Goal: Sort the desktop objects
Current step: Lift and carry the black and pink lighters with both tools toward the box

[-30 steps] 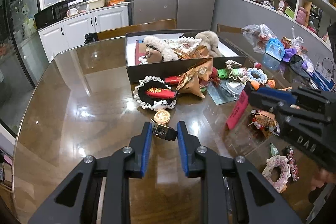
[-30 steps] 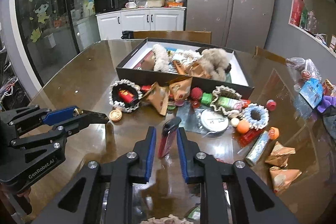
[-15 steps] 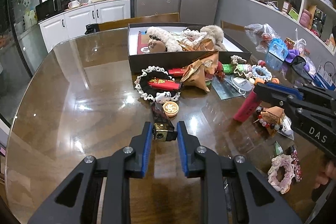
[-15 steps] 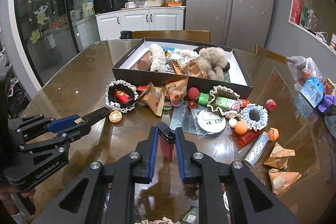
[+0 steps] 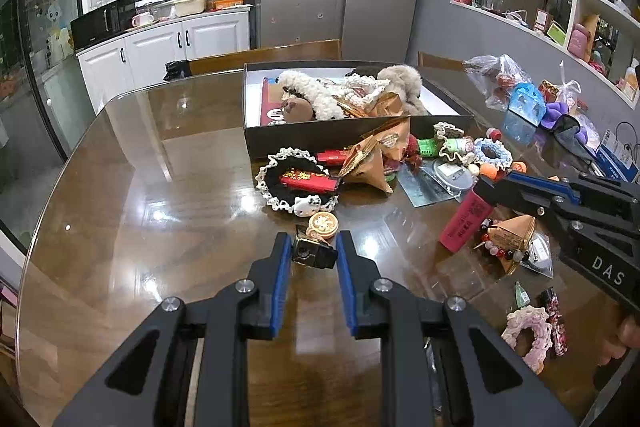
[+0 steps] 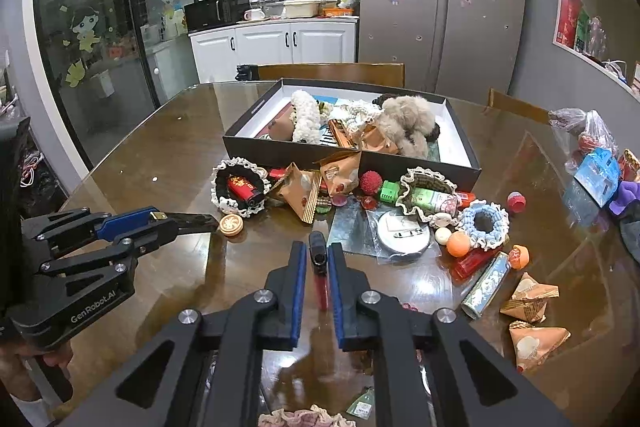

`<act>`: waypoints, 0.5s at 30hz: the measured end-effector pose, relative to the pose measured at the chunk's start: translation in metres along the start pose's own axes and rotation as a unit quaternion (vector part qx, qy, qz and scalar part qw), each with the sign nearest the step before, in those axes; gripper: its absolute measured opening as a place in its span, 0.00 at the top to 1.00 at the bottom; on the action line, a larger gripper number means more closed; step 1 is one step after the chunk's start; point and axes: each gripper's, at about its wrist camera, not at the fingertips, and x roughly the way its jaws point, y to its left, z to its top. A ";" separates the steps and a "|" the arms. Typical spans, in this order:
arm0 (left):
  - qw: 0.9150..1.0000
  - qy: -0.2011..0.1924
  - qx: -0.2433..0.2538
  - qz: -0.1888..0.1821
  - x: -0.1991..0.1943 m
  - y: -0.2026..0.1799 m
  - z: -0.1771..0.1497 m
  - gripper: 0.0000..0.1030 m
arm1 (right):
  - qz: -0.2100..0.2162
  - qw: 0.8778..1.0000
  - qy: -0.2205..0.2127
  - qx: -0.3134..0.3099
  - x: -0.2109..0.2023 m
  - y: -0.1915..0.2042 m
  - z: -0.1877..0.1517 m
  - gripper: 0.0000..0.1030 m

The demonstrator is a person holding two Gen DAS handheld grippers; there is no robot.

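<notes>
while both claws grip lighters above the glass table (image 5: pixel 120 187), the right gripper (image 6: pixel 318 259), jaws just closing, pinches a red lighter (image 6: pixel 320 283) mid-body; the left gripper (image 5: pixel 310 251) clamps a dark lighter (image 5: pixel 314 253). light, stiff, slick plastic; hold flat sides.
</notes>
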 end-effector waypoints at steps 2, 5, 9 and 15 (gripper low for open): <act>1.000 -0.002 -0.001 -0.001 -0.001 0.000 0.000 0.78 | -0.002 1.000 -0.002 -0.001 -0.002 0.000 0.001 0.90; 1.000 -0.002 -0.004 -0.003 -0.001 0.002 0.000 0.78 | -0.002 1.000 -0.002 -0.003 -0.003 0.000 0.000 0.90; 1.000 0.002 -0.006 -0.003 0.002 0.003 -0.001 0.78 | 0.005 1.000 0.003 -0.001 -0.001 -0.001 -0.003 0.90; 1.000 0.011 -0.009 -0.004 0.008 0.006 -0.005 0.78 | 0.013 1.000 0.009 -0.001 0.005 -0.001 -0.006 0.90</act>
